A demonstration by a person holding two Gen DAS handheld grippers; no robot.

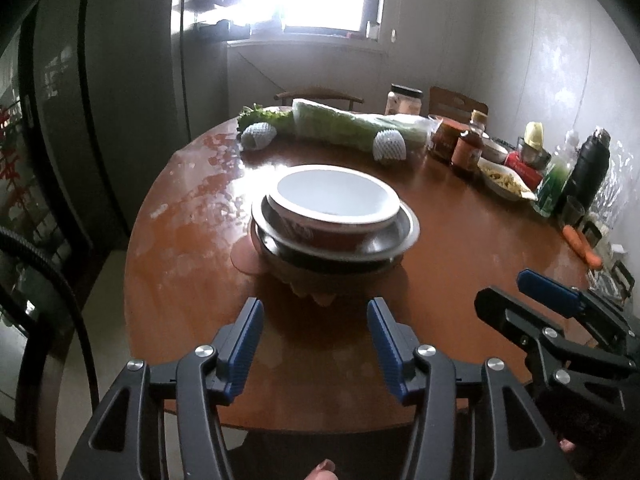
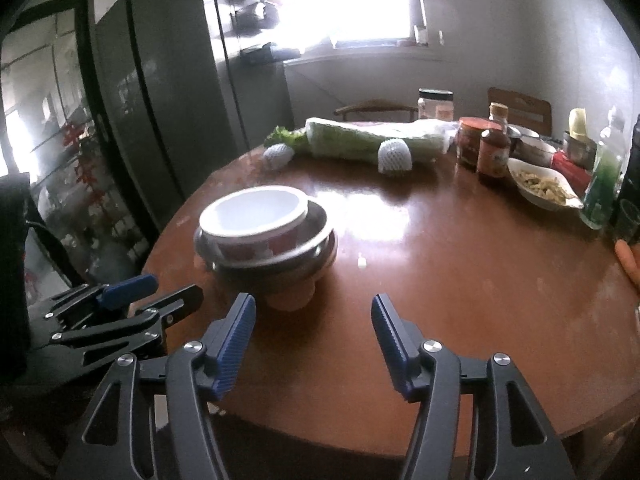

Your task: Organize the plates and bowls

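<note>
Right wrist view alone shows red flowers point(image 2: 86, 152).

**Hidden, cropped and blurred parts**

The stack's lowest dishes point(image 1: 320, 268) were hidden under the metal bowl point(image 1: 384, 240), their kind unclear. The carrot point(image 2: 628, 260) was cut by the right wrist view's edge. Bottle labels point(image 2: 494, 158) were too blurred to read. Window glare washed out the sill clutter point(image 1: 236, 26).
</note>
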